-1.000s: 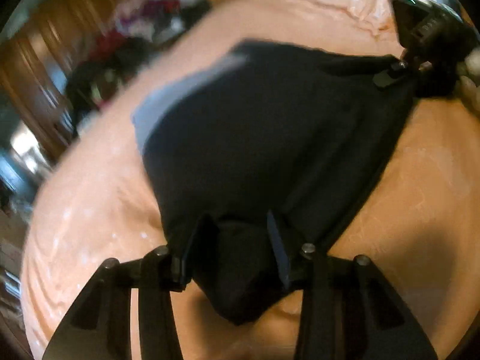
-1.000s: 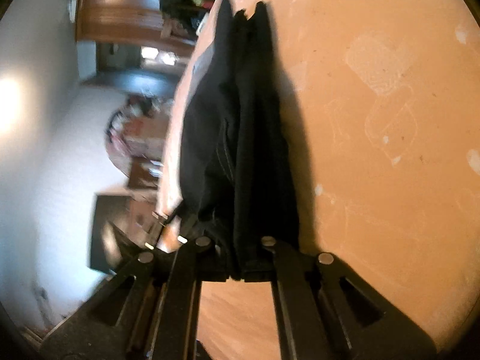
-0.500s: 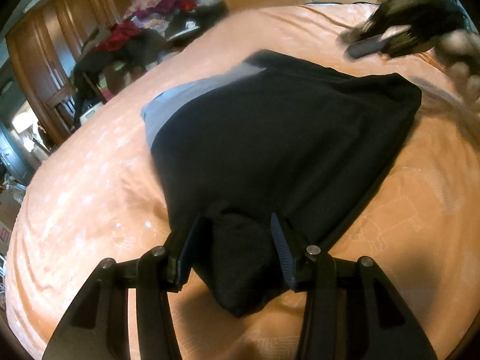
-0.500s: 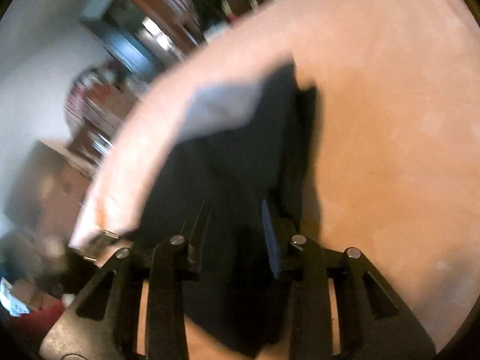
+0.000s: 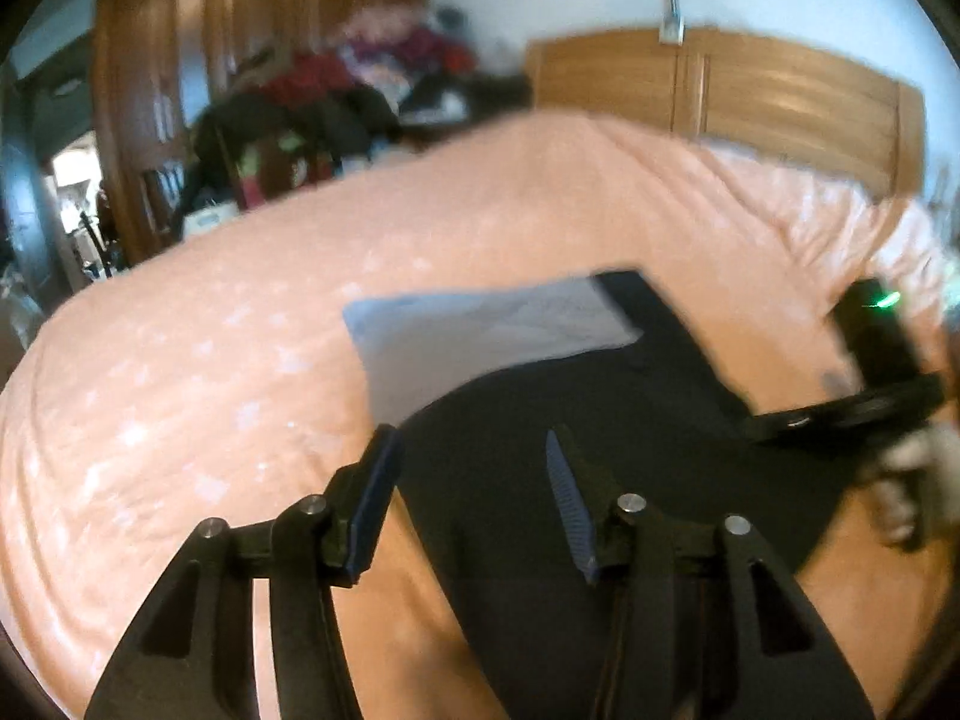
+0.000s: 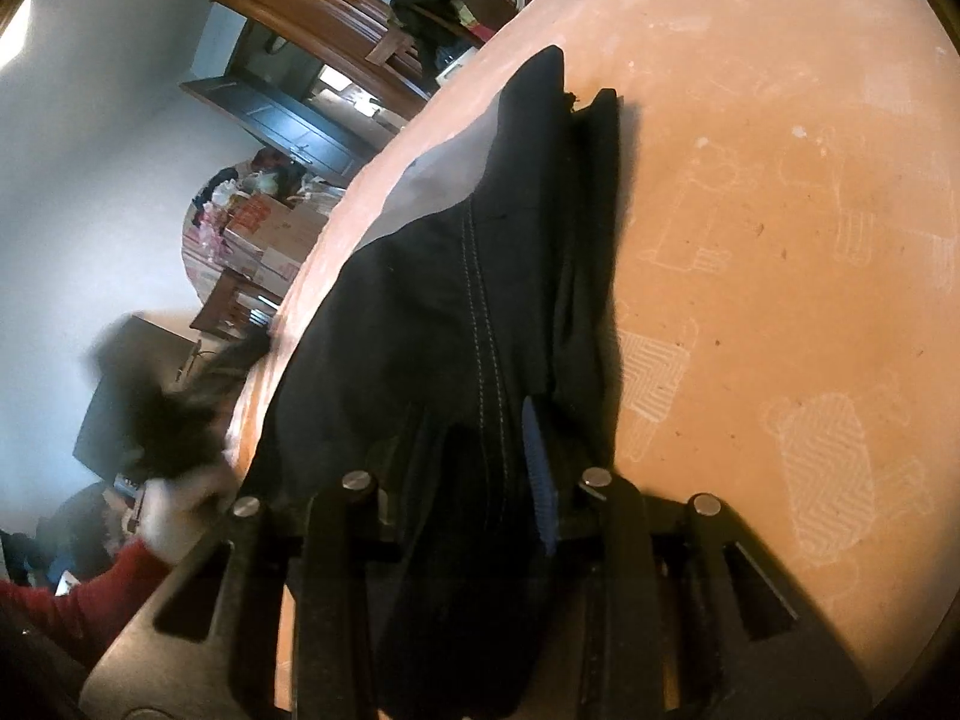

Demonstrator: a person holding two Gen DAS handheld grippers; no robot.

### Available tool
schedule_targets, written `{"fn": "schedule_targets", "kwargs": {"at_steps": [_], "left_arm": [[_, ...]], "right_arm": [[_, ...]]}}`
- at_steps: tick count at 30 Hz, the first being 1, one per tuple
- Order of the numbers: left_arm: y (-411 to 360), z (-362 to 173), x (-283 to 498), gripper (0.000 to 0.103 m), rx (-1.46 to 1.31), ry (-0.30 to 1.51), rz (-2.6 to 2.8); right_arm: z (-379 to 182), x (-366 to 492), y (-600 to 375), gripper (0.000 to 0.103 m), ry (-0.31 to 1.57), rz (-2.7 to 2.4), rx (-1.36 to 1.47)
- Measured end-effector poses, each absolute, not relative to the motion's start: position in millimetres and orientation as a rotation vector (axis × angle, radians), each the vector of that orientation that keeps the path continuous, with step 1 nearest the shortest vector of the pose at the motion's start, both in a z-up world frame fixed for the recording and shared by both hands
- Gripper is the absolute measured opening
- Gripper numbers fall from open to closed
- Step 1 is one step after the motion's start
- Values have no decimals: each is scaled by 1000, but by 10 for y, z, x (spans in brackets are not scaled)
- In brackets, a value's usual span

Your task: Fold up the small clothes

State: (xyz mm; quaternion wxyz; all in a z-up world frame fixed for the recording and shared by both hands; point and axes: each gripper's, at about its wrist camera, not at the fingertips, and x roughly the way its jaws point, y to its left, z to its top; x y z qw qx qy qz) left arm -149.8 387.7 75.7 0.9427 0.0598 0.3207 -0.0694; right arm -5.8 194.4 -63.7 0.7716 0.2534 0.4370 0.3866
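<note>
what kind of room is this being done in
Most likely a bedroom in a home. The dark garment lies on a bed with a peach bedspread, a wooden headboard stands at the far end, and a tall wooden wardrobe rises behind a heap of clothes.

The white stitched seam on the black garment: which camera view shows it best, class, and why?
The right wrist view. The stitched seam runs sharply down the black garment toward the right gripper. The left wrist view is blurred; the garment shows no seam there.
</note>
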Motion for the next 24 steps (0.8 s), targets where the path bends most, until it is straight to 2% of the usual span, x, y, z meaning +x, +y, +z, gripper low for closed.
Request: {"fn": "schedule_targets", "kwargs": {"at_steps": [3, 4, 7, 10, 13, 15, 16, 17, 19, 22, 24], "left_arm": [[3940, 122, -1112, 68, 110, 835, -149], [4015, 123, -1078, 70, 66, 831, -159], [4194, 346, -1039, 62, -27, 782, -189], [4281, 610, -880, 62, -37, 680, -161], [4246, 572, -470, 62, 20, 688, -137], [4222, 280, -115, 74, 48, 795, -107], [4256, 108, 15, 85, 20, 858, -105], [4359, 11, 74, 90, -55, 889, -107], [4478, 29, 76, 90, -148, 896, -103], [4507, 124, -156, 79, -186, 878, -104], [4542, 236, -441, 79, -201, 860, -86]], "right_arm": [[-634, -50, 1916, 32, 939, 851, 552], [-634, -57, 1908, 33, 934, 855, 552], [-649, -56, 1926, 34, 925, 865, 548], [-637, -51, 1926, 35, 918, 875, 552], [-643, -56, 1926, 36, 920, 881, 559], [-645, -52, 1931, 36, 921, 882, 563], [-645, -55, 1930, 36, 922, 882, 563], [-642, -57, 1933, 36, 922, 882, 563], [-640, -63, 1931, 36, 925, 882, 565], [-611, -66, 1951, 36, 929, 870, 552], [-541, -85, 2009, 38, 928, 843, 509]]}}
